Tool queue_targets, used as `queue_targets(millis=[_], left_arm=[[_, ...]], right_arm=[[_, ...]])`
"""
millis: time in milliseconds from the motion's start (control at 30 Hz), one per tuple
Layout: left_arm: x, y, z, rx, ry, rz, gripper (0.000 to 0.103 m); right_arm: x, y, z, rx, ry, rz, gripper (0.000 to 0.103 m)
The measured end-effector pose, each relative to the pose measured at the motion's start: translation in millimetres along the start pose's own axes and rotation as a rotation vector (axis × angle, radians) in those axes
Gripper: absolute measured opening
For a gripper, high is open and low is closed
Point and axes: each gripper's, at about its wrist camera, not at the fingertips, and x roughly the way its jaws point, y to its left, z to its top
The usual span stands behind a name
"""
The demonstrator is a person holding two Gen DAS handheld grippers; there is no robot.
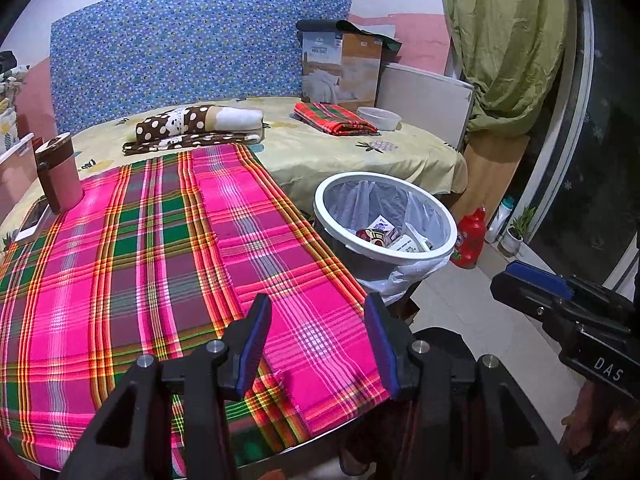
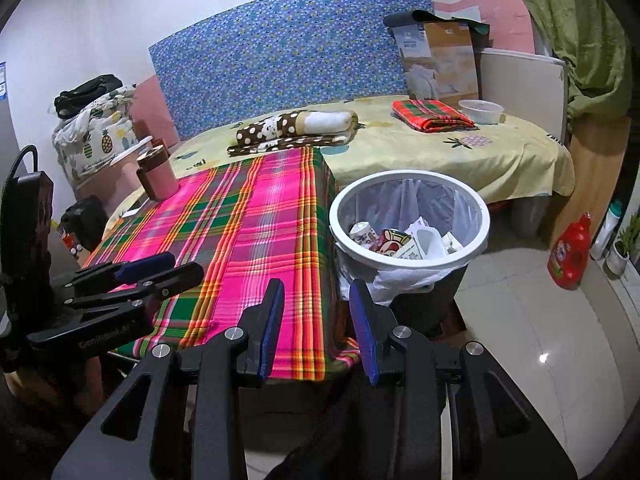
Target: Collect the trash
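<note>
A white-rimmed trash bin (image 1: 320,204) with a plastic liner stands on the floor beside the table; it also shows in the right wrist view (image 2: 412,178). Inside lie several pieces of trash (image 1: 384,236) (image 2: 404,242): cartons, wrappers and a plastic cup. My left gripper (image 1: 318,336) is open and empty over the near edge of the pink plaid tablecloth (image 1: 160,264). My right gripper (image 2: 316,328) is open and empty at the table's corner, short of the bin. The right gripper also shows in the left wrist view (image 1: 560,300), and the left gripper shows in the right wrist view (image 2: 132,280).
A brown and pink cup (image 1: 58,172) stands at the table's far left beside a flat white item (image 1: 34,222). Behind is a bed (image 1: 320,148) with folded cloths, a white bowl (image 1: 378,117) and a box. A red bottle (image 2: 570,252) stands on the floor.
</note>
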Motion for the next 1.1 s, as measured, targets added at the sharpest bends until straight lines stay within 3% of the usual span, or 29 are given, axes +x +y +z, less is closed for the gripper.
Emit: queue_targets(millis=[1100], left_arm=[[1.4, -6.8, 0.5, 0.015, 0.003, 0.018, 0.050]], right_arm=[[-0.1, 0.2, 0.1, 0.000, 0.001, 0.000, 0.036]])
